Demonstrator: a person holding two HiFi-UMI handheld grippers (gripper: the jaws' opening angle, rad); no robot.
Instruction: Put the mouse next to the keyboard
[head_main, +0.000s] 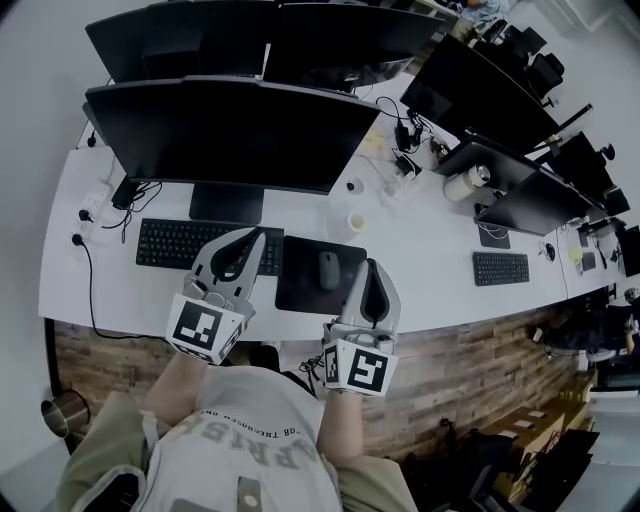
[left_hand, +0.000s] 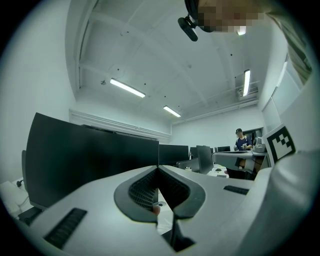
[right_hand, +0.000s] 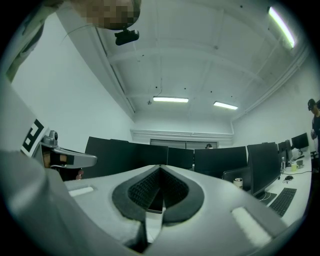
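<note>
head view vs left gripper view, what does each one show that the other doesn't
Only the head view shows the dark grey computer mouse lying on its black rectangular mouse pad, with the black keyboard to the pad's left on the white desk. Only the left gripper view shows the long ceiling strip lights and a person standing far across the room. Both show the left claw, shut on nothing, and the big black monitor beyond it.
</note>
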